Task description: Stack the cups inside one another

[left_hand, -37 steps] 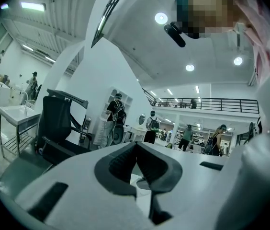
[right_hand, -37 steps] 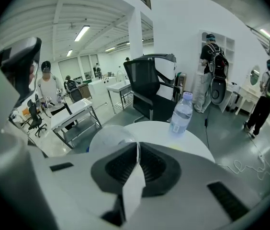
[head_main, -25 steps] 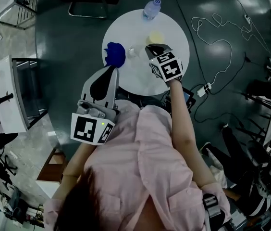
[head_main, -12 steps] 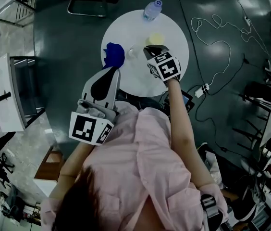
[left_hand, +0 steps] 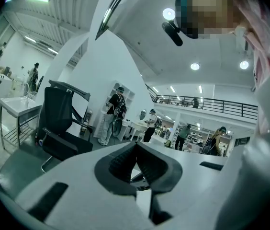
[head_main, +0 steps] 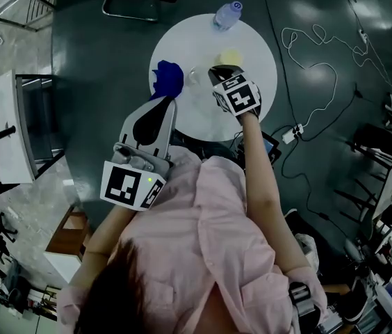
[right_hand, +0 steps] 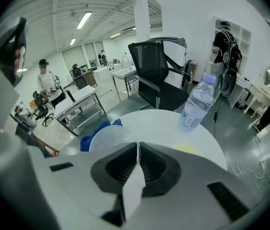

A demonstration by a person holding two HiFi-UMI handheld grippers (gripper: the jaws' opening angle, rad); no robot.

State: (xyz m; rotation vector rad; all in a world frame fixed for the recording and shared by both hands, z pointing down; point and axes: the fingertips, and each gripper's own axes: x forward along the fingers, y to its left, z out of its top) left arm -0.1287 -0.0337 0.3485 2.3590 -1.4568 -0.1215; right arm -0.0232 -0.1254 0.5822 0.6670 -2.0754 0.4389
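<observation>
Little is changed from a second ago: in the head view the whole scene is shifted slightly rightward in the frame, while both grippers and all table items are found in much the same places relative to one another.

At lower left of the head view, the left gripper (left_hand: 136, 148) is held off the near-left edge of the round white table (head_main: 189, 40). Its jaws are pressed together with nothing between them.

Just beyond its tips, at the table's left edge, one blue cup (head_main: 167, 78) is seen; its outline cannot be made out clearly. Just to its right, one clear cup (right_hand: 107, 139) is gripped by its rim: the thin wall is pinched between the nearly closed jaws of the right gripper (right_hand: 138, 152), which is pointed steeply down near the table's centre.

Further right, one yellow cup (head_main: 230, 56) stands apart, and one water bottle (head_main: 228, 14) is placed upright at the table's far edge.

In all, three cups, one bottle, one table and two grippers are counted.
</observation>
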